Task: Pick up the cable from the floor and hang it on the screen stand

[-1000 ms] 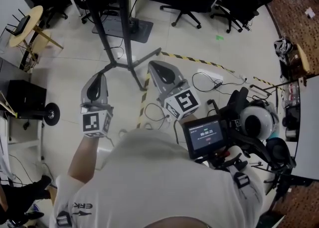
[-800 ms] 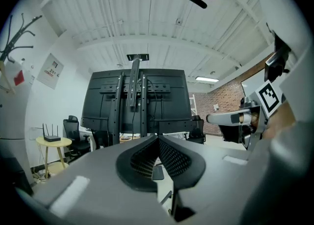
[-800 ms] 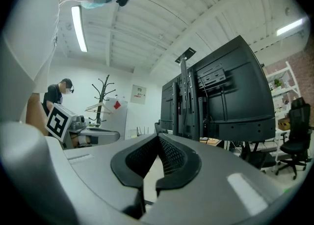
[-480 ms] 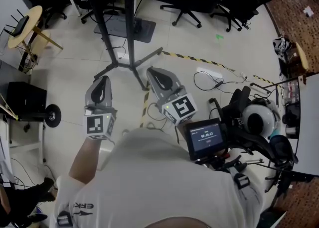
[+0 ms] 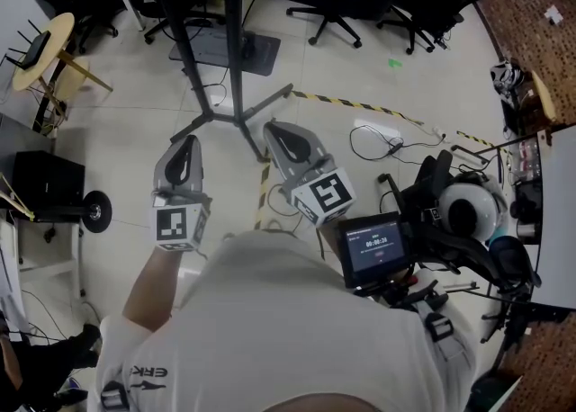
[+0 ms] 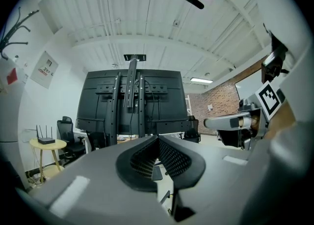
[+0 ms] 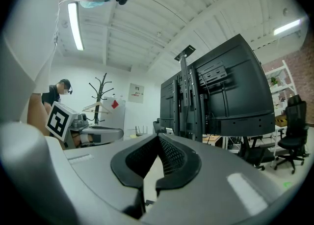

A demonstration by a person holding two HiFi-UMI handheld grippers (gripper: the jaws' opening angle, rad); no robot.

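Thin black cables lie on the pale floor: one loop (image 5: 373, 143) to the right of my grippers, another (image 5: 274, 207) partly hidden under my right gripper. The screen stand (image 5: 234, 59) rises ahead on black splayed legs, and its dark screen fills the left gripper view (image 6: 132, 101) and the right gripper view (image 7: 230, 96). My left gripper (image 5: 186, 151) points level toward the stand, jaws shut, nothing between them (image 6: 157, 138). Beside it my right gripper (image 5: 281, 134) is likewise shut and empty (image 7: 158, 137). Neither touches a cable.
Yellow-black tape (image 5: 360, 110) crosses the floor past the stand's foot. Office chairs (image 5: 328, 23) stand behind, a round wooden table (image 5: 40, 37) at far left, a black wheeled case (image 5: 45, 181) at left. A small screen (image 5: 373, 248) hangs at the person's chest. Another person (image 7: 61, 91) stands far off.
My right gripper has shifted slightly toward the left gripper. The left gripper has barely moved. Both stay shut and empty.
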